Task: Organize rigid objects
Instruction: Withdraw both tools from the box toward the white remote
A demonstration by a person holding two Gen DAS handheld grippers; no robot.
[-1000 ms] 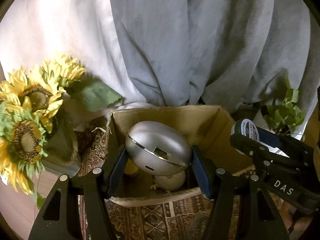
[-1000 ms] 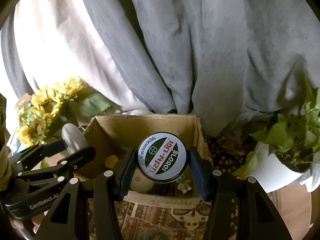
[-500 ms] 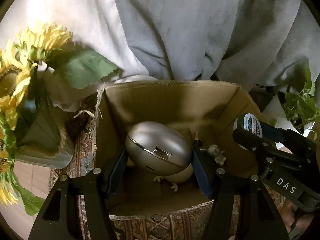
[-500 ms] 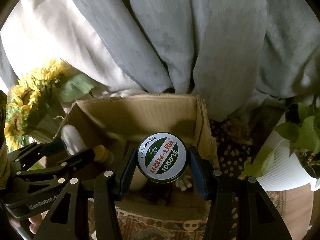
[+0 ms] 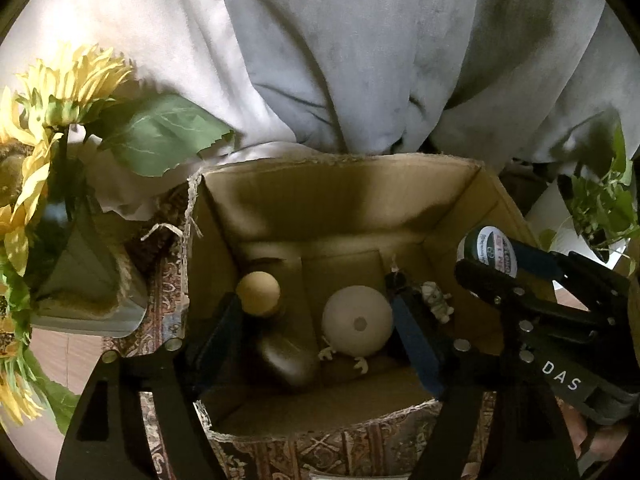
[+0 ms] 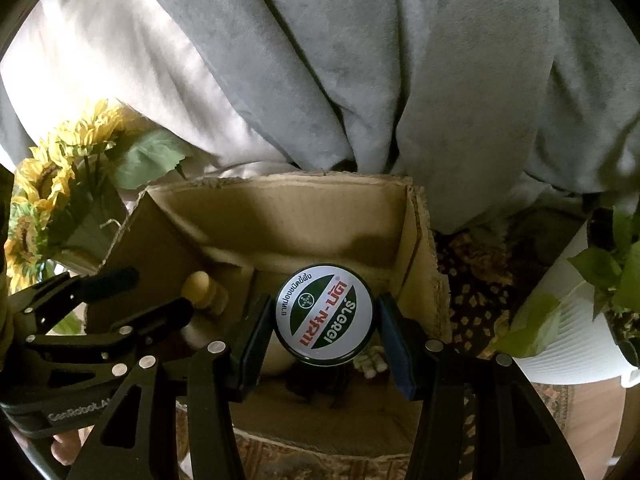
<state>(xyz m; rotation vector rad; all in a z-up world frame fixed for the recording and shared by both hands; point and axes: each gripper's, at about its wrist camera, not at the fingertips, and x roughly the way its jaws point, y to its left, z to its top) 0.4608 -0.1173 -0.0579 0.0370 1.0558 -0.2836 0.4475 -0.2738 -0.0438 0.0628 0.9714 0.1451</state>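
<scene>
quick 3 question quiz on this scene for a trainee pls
1. True or false: the right gripper is shut on the round tin.
2. The tin hangs above: A the cardboard box; B a sink; C a shelf.
3. Fill the gap: in the right wrist view, the yellow flowers to the left of the box are ____.

Key
1. True: both pads press on the tin's sides.
2. A
3. sunflowers
</scene>
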